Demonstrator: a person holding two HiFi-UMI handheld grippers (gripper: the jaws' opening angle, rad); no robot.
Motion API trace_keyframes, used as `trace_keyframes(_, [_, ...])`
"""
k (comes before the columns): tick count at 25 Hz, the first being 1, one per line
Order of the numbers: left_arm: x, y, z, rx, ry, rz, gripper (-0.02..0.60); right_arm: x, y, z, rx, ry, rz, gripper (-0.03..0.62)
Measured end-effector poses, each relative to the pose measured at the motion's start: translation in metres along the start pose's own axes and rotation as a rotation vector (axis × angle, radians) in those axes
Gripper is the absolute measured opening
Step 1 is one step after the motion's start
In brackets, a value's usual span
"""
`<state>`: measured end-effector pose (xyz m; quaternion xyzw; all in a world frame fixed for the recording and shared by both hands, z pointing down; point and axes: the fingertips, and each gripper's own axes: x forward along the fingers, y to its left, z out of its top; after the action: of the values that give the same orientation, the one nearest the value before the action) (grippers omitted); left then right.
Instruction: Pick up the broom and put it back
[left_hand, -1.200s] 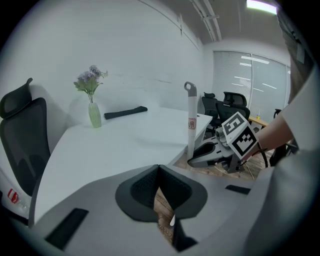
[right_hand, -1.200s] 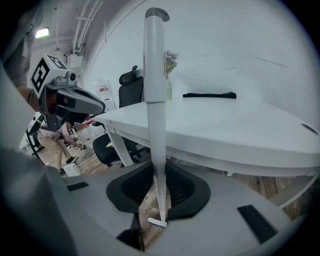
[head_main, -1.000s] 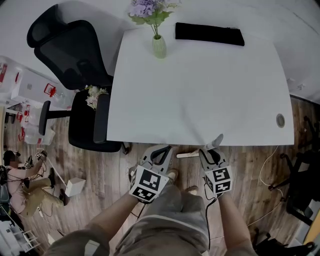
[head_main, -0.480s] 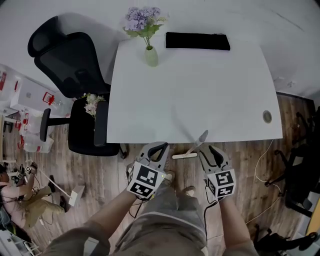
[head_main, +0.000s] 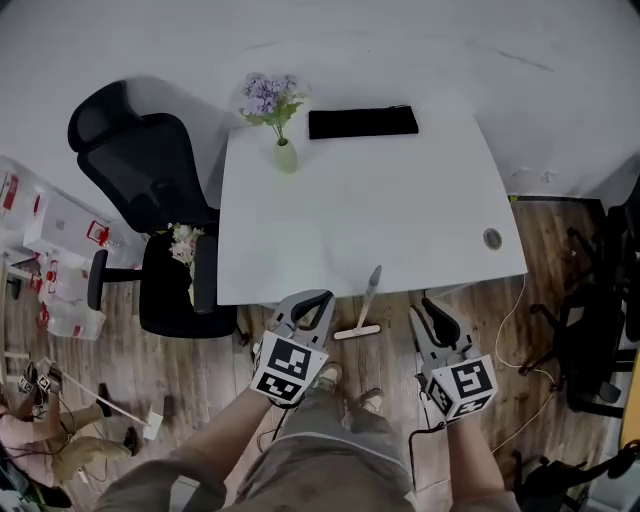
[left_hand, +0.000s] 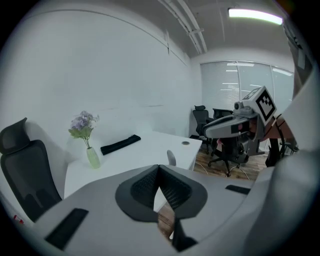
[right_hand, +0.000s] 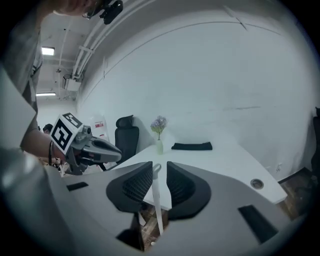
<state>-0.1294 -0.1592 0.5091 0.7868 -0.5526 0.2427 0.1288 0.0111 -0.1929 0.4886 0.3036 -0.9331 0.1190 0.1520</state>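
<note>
A black office chair (head_main: 148, 175) stands off the left edge of the white counter (head_main: 380, 205), with a small bouquet (head_main: 182, 242) on its seat. At the counter's far left corner a pale green vase (head_main: 286, 157) holds purple flowers (head_main: 268, 96). A long black pad (head_main: 363, 122) lies along the far edge. No writing can be read; the only print is the square markers on the cubes.

The left gripper (left_hand: 159, 168) is closed, tip to tip, and empty. The broom (head_main: 366, 302) leans its handle on the counter's near edge, its head on the wooden floor (head_main: 520, 330). It stands between the grippers and apart from both. The right gripper (right_hand: 159, 167) has just been closing. Its narrow gap frames the broom handle, which the pads do not touch. A cable grommet (head_main: 492, 239) sits near the near right corner.
</note>
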Motion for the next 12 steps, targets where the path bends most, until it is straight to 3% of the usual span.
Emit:
trace_keyframes(7, [-0.034,-0.013,0.054,0.046,-0.085,-0.001,0.015,-0.074,0.013,0.084,-0.03,-0.154,-0.039,0.071])
trace_keyframes(12, [-0.066,-0.033,0.09,0.141,-0.137,-0.001,0.015,-0.12,0.033,0.119,-0.032,-0.213,-0.025,0.061])
